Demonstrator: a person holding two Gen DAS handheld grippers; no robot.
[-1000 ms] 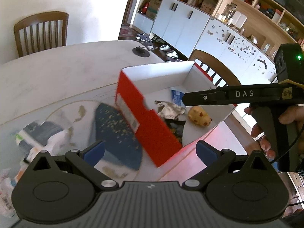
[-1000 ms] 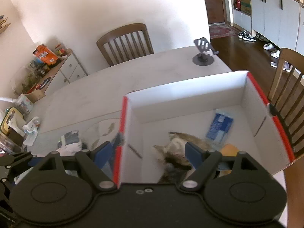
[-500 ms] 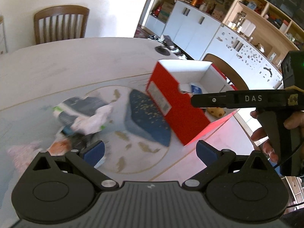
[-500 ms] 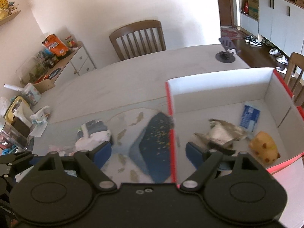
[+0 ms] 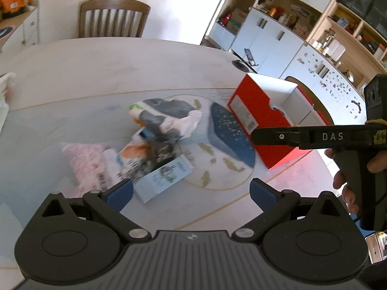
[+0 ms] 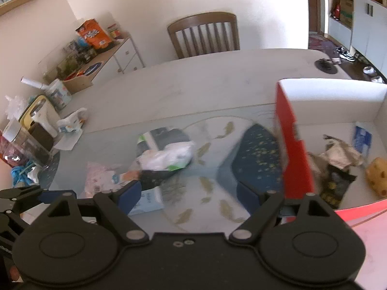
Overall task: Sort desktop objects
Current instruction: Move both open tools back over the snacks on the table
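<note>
A pile of loose packets lies on the table: a pink packet (image 5: 89,162), a light blue box (image 5: 164,178), a white plastic bag (image 5: 179,120) over a dark pack. The same pile shows in the right wrist view, with the white bag (image 6: 169,155) on top. A red box (image 5: 256,116) with a white inside stands to the right; it holds a yellow toy (image 6: 377,176), crumpled wrappers (image 6: 338,154) and a blue packet (image 6: 361,140). My left gripper (image 5: 191,191) is open and empty above the pile's near edge. My right gripper (image 6: 188,193) is open and empty, left of the red box wall (image 6: 292,145).
A dark blue speckled pad (image 5: 229,135) lies between pile and box on a round fish-pattern mat (image 6: 208,169). A wooden chair (image 5: 111,19) stands behind the table. A phone stand (image 5: 244,60) sits at the far edge. Clutter (image 6: 36,125) fills the left table edge.
Both grippers have swung left, away from over the red box toward the pile of packets. Both stay open and empty.
</note>
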